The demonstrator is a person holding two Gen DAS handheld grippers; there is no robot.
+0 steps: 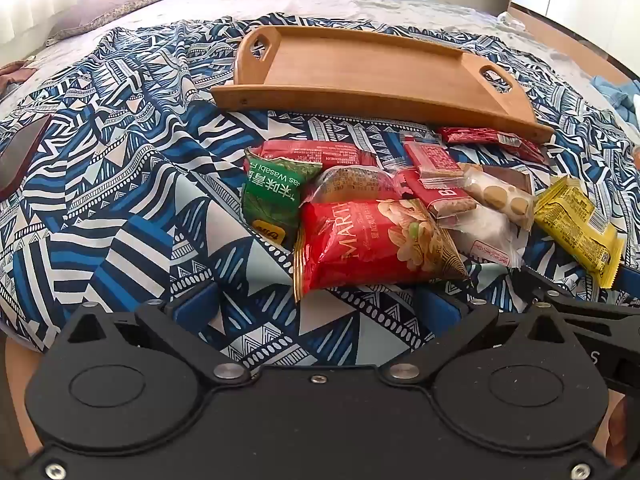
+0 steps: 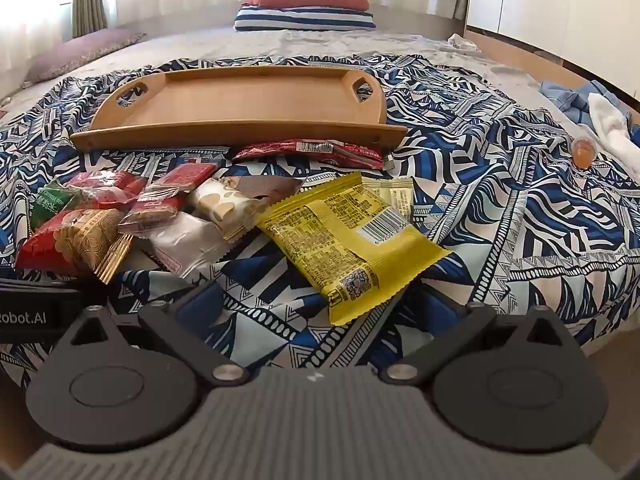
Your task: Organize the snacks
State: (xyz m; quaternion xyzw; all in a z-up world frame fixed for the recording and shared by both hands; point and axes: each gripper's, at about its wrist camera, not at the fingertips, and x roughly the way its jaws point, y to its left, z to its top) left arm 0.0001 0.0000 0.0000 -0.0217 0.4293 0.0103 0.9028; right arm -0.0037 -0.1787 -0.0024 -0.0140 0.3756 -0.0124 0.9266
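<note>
Patterned cloth (image 2: 500, 200) over bed (image 2: 240, 44)

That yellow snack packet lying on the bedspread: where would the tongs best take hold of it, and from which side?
Probably by the near crimped end of the yellow packet, coming in low from the front with the right tongs. That end lifts slightly off the patterned bedspread and points between the open tongs; its far end is crowded by other snacks.

You cannot read much of the big red nut bag (image 1: 372, 240) from the right wrist view, where the picture's left edge cuts it. The green wasabi pea packet (image 1: 270, 196) lies partly under its neighbours. The pale yellow sachet (image 2: 394, 196) is mostly hidden beneath the yellow foil packet (image 2: 344, 236) (its print too small to read). The small orange object (image 2: 583, 152) is too blurred to identify.
</note>
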